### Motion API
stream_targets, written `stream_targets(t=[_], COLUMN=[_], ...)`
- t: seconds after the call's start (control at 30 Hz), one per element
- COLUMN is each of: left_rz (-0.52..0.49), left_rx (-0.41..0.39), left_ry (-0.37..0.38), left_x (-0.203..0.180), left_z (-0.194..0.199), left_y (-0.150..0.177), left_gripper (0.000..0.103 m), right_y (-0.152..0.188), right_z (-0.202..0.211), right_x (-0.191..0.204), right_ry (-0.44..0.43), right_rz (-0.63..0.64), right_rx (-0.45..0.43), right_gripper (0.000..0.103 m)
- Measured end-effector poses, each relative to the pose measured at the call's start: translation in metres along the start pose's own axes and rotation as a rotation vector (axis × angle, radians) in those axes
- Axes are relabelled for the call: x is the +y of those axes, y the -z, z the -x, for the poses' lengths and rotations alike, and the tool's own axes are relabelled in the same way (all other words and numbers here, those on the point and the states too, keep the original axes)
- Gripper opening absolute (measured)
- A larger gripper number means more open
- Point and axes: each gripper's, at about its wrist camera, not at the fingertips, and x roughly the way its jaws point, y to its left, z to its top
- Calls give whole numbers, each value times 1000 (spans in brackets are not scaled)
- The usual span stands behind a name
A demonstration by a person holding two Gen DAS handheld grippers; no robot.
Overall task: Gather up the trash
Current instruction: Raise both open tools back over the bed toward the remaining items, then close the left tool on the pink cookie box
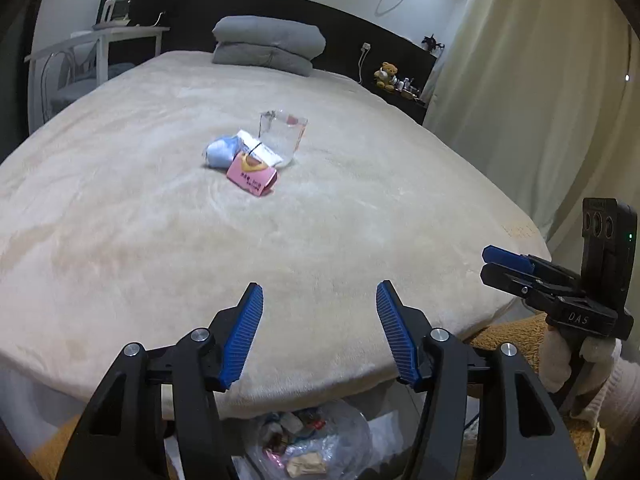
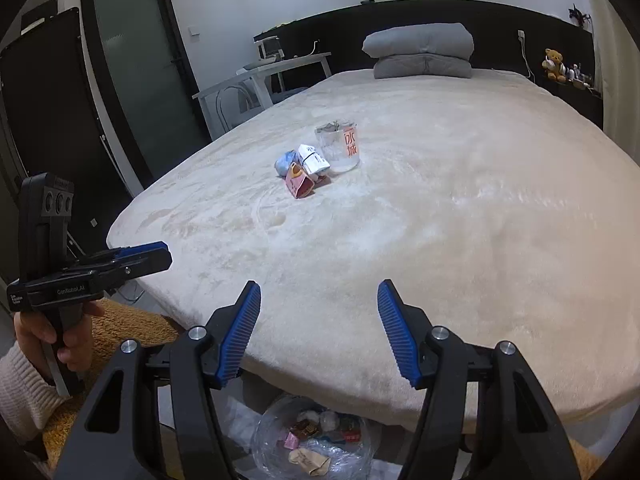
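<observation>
Left gripper [image 1: 319, 298] and right gripper [image 2: 319, 296]: jaws wide apart, empty. Bag [image 2: 316, 440] on floor holds wrappers. Cup [image 2: 340, 148] on bed [image 2: 440, 220] beside cartons.

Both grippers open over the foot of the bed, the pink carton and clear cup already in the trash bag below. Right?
Not quite. The left wrist view shows the pink carton and clear cup on the bed, not in the trash bag. Both grippers are open.
</observation>
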Motion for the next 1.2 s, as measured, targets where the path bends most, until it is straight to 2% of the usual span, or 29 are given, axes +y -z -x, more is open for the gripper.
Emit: stream_targets(t=[0.1,0.17,0.2,0.33,0.37,0.43,0.67,0.73,0.77,0.93,1.2], left_rz=[-50,-74,-82,-134,-155,-193,-211,-200,-194,-183,-185], left_rx=[-13,-20,-19,25,31,29,54,52,58,68,107], left_ry=[-13,-15,-12,9,17,14,-3,-6,5,10,60], left_x=[5,10,12,18,19,21,50,59,62,77,85], left_z=[-6,-14,-18,-47,-54,-65,-118,-128,-132,-158,-192], left_y=[-16,-27,-31,-48,-51,-57,-79,-85,-89,-101,-115], left_gripper=[59,66,67,70,82,97,96,96,96,96,96], right_y=[-12,-20,-24,-41,-46,-55,-80,-86,-89,-97,-101], right_z=[-7,-12,-16,-27,-29,-34,-55,-58,-59,-72,-75], right_x=[-9,-16,-18,-27,-30,-35,-39,-40,-40,-44,-43], right_ry=[3,3,6,-1,-7,-15,-40,-48,-55,-66,-100], right_rz=[11,7,8,11,6,-6,18,32,38,45,37], right_rx=[-17,-25,-27,-32,-33,-41,-50,-69,-76,-71,-68], right_gripper=[61,61,61,63,65,69,79,91,95,95,95])
